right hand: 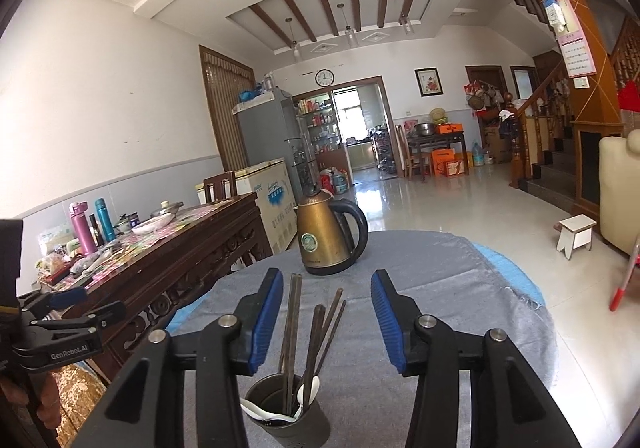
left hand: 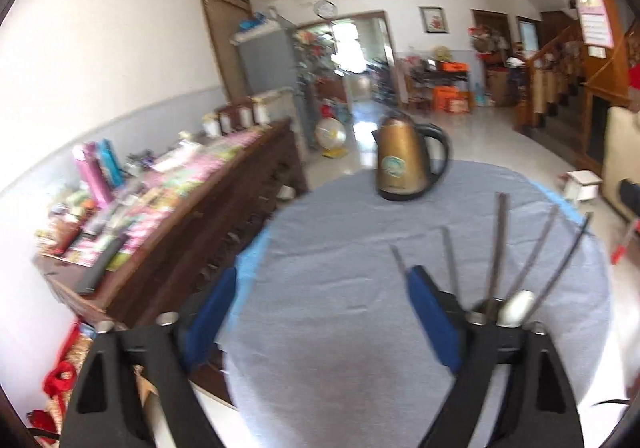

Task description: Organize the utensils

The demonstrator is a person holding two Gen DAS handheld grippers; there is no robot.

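Between the right tool's (right hand: 324,322) parted fingers, upright chopsticks (right hand: 316,344) fill the holder (right hand: 286,418) just below; left tool (left hand: 320,312) gapes, empty.

Walls: white above, a grey band (right hand: 120,183) below.
Floor: glossy pale tiles (right hand: 440,207).
Ceiling: recessed panel with brown beams (right hand: 340,7).
Furniture: carved dark sideboard (right hand: 192,260), grey fridge (right hand: 264,131), wooden staircase (right hand: 552,135).
Light: daylight through the far doorway (right hand: 352,107).

Chopsticks (right hand: 294,332) in holder (right hand: 286,414), kettle (right hand: 328,238) behind
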